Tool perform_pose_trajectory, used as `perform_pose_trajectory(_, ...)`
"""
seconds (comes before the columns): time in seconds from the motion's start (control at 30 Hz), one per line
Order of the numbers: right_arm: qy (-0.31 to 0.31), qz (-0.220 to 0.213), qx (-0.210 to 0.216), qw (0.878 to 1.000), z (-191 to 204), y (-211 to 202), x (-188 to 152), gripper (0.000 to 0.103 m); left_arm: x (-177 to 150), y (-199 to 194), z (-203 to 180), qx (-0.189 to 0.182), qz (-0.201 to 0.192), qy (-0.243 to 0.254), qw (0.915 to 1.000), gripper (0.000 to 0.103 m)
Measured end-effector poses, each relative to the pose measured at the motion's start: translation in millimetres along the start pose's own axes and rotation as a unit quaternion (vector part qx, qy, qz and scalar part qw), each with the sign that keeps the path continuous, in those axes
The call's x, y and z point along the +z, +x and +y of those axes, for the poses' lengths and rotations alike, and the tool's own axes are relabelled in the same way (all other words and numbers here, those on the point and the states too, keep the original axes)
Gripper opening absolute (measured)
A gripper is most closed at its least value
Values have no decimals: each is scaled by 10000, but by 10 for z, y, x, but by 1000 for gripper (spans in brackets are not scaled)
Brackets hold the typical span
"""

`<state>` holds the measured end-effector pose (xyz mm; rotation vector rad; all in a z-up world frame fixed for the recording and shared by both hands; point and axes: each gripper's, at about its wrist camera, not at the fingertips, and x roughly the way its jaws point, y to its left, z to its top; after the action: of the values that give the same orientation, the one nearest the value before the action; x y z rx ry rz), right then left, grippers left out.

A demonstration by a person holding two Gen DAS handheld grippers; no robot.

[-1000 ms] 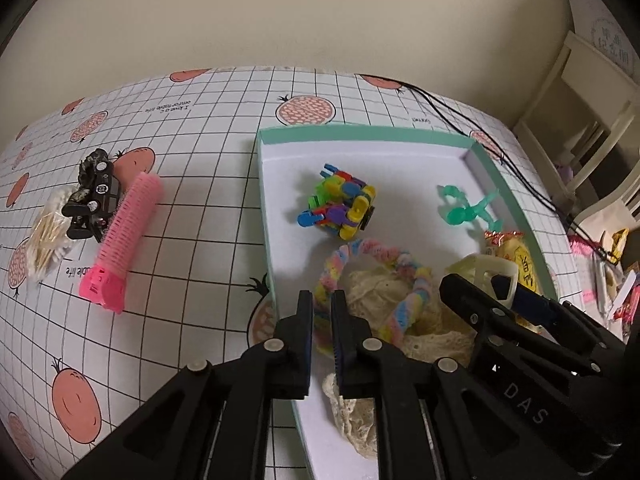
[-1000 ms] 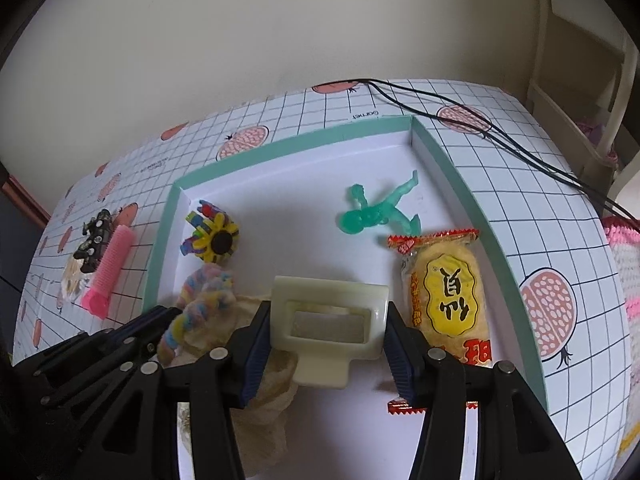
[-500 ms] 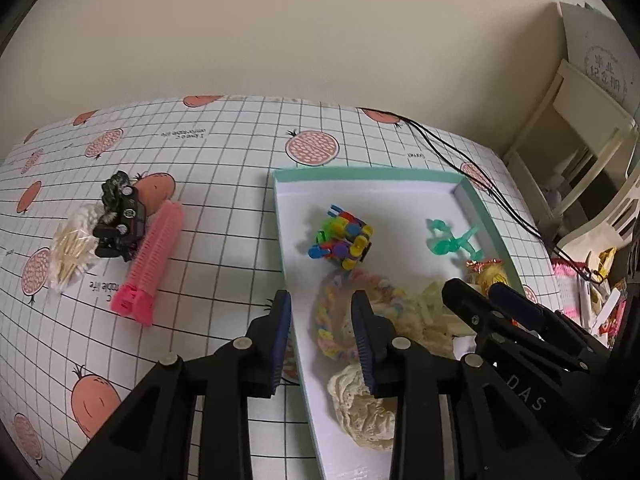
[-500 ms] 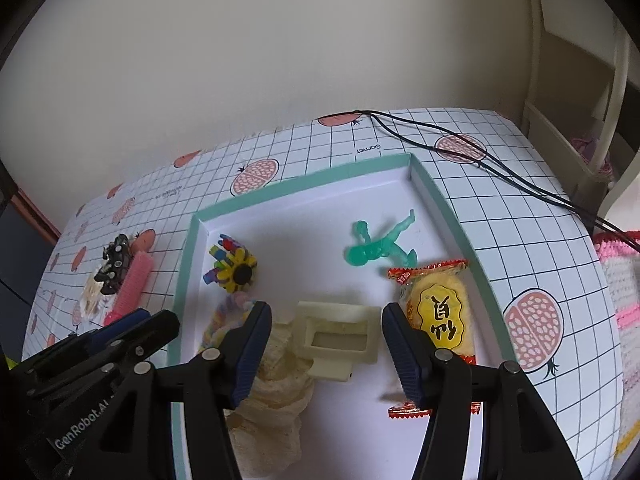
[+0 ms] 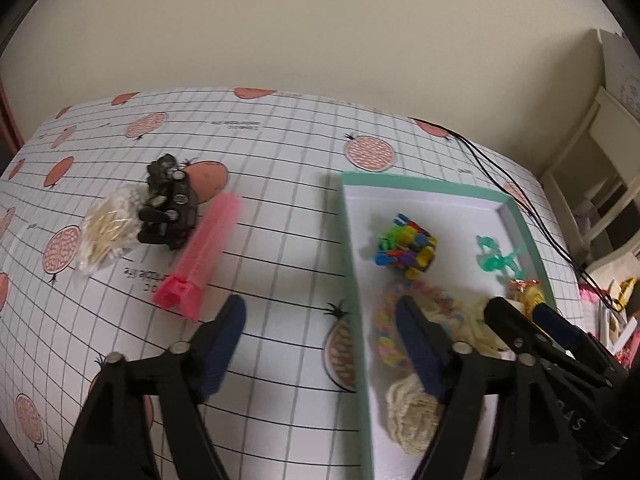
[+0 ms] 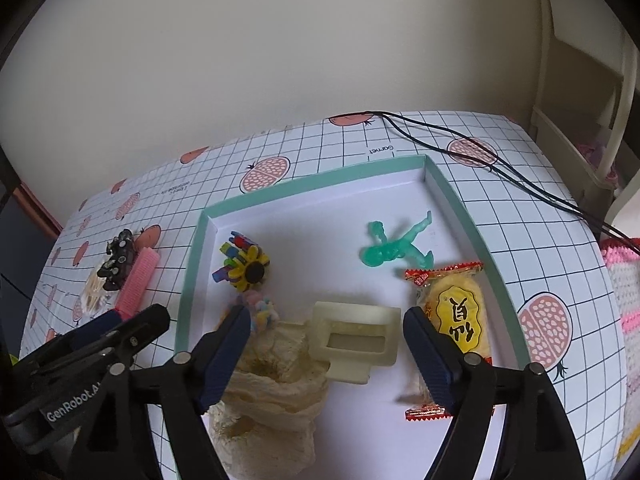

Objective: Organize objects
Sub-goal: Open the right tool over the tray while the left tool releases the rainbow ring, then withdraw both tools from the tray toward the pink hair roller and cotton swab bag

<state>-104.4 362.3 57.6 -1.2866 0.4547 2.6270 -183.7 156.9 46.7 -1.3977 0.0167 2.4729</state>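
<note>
Left wrist footage is taken up mostly by the tablecloth to the left of the teal-rimmed tray. Farthest left of the tray a clear bag of cotton swabs is seen, touched by a black toy car, with a pink hair roller lying just beside the car on the tray's side. The left gripper is held with its fingers spread wide and empty, straddling the tray's left rim. Inside the tray a multicoloured block toy, a pastel braided ring on cream lace cloth, and a green figure are shown, while the tray's right part is largely hidden behind the other tool.

From the right wrist, the same three outside items are seen small, well left of the tray. What is hidden in the other view is laid open here: a cream plastic frame in the tray's middle, partly on the lace cloth, and a yellow snack packet against the right wall, just below the green figure. The right gripper is spread wide around the frame without touching it.
</note>
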Motion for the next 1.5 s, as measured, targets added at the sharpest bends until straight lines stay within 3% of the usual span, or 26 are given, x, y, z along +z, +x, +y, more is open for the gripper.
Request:
perform_pose_trajectory(0.1,25,-12,-10,10000,-7,2,-6,96,3,-9,50,55,-64,-41,10000,86)
perform_pose_trajectory(0.27,39,-27,-8,10000,-10,3,-9,101,0,-35,121,209,-195,-37,9996,97)
perform_pose_trajectory(0.83,25,-99,4,9999,22,4,-9,103,0,-118,102,566,-586,243,9964,97)
perform_pose_trajectory(1.23,39,-195,41,9998,96,-49,15,103,29,-157,150,475,-606,172,9969,97)
perform_pose_trajectory(1.5,22,-530,276,9982,353,-285,201,103,237,-336,548,8,-453,-492,9978,97)
